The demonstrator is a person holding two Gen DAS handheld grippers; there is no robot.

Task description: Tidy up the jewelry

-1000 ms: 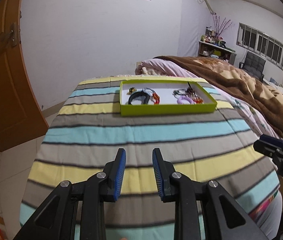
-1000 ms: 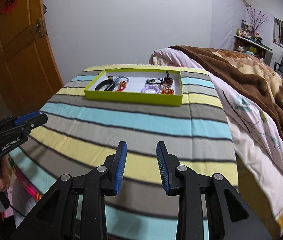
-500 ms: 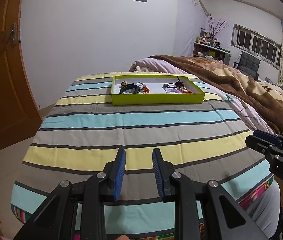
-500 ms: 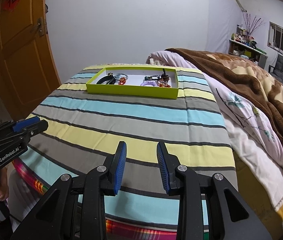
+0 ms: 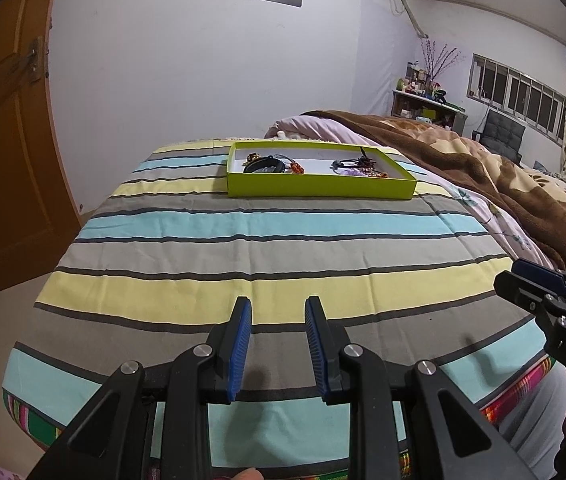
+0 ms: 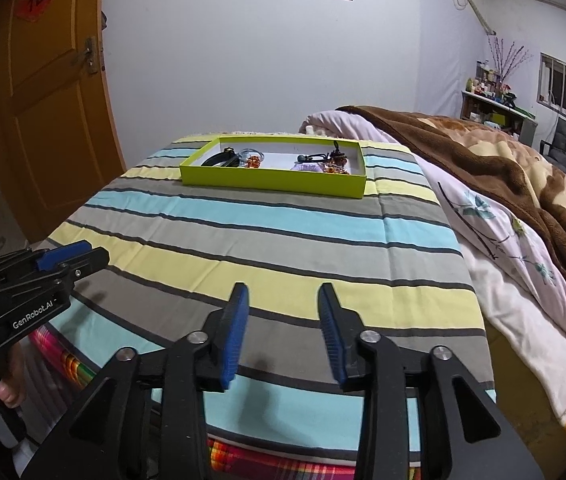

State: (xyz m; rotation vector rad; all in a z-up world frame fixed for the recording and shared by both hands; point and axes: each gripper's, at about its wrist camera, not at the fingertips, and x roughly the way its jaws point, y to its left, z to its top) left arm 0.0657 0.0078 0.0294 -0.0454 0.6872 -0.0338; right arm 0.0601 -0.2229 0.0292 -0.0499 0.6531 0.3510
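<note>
A lime-green tray [image 5: 319, 189] with a white floor sits at the far end of the striped table [image 5: 267, 248]; it also shows in the right wrist view [image 6: 271, 182]. Inside lie a black bracelet [image 5: 264, 167], orange beads [image 5: 295, 168] and a tangle of dark and purple pieces [image 5: 359, 166]. My left gripper [image 5: 278, 344] is open and empty above the table's near edge. My right gripper [image 6: 283, 330] is open and empty, also near the front edge. Each gripper shows in the other's view: the right one [image 5: 551, 300], the left one [image 6: 39, 276].
A bed with a brown blanket [image 6: 503, 176] and a floral sheet [image 6: 495, 240] runs along the table's right side. An orange door [image 6: 43, 112] stands at the left. A shelf [image 5: 427, 104] and a black chair [image 5: 501, 136] are by the far window.
Both grippers have drawn back toward the table's near edge and lower, so the tray looks farther away. The right gripper's jaws have opened a little wider.
</note>
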